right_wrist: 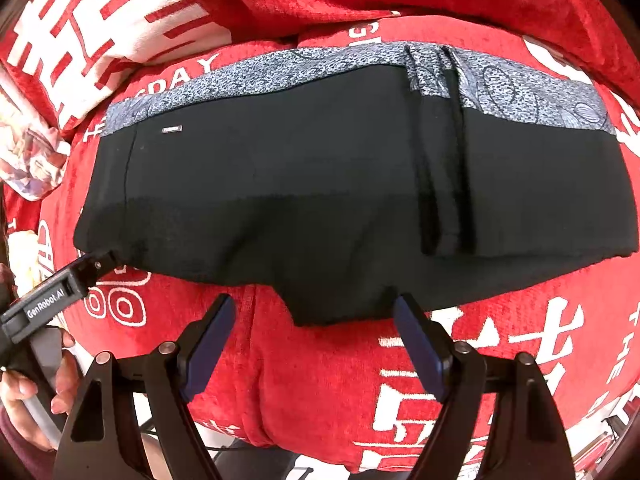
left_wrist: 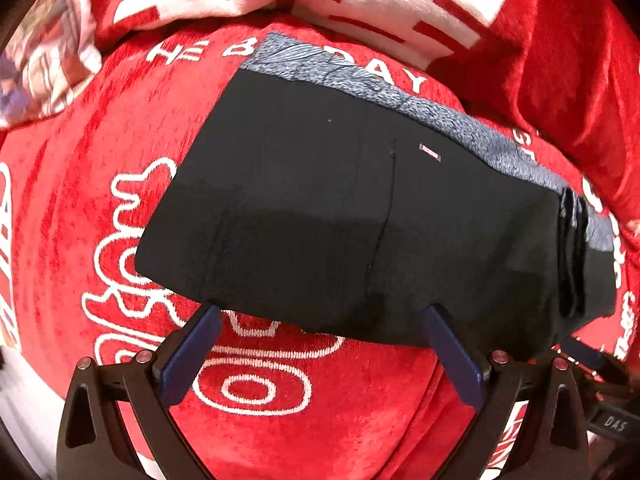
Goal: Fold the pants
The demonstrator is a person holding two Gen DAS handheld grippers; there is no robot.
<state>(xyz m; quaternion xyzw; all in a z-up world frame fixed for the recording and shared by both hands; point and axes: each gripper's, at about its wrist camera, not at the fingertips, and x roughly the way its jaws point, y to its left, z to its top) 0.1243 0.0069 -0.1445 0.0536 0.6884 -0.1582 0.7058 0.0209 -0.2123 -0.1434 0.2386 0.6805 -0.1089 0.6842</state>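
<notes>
**Pants folded flat, both grippers standing off**

Left wrist: the pants [left_wrist: 352, 208] are laid folded on the red blanket [left_wrist: 280, 400]; the left hand-held gripper [left_wrist: 320, 350] is held apart at the near hem, nothing clamped — apparently poised for another fold.

Right wrist: the right hand-held gripper [right_wrist: 316, 338] is likewise spread, empty, at the near edge — patterned waistband [right_wrist: 320, 68] kept far side.

Light: bright, even, colours saturated.
Shadow: soft band across the near half of the black pants [left_wrist: 360, 208], both views.
Blur: red blanket [left_wrist: 120, 152] smeared toward 10 o'clock.
Distortion: fisheye bulge, dark corners.
</notes>
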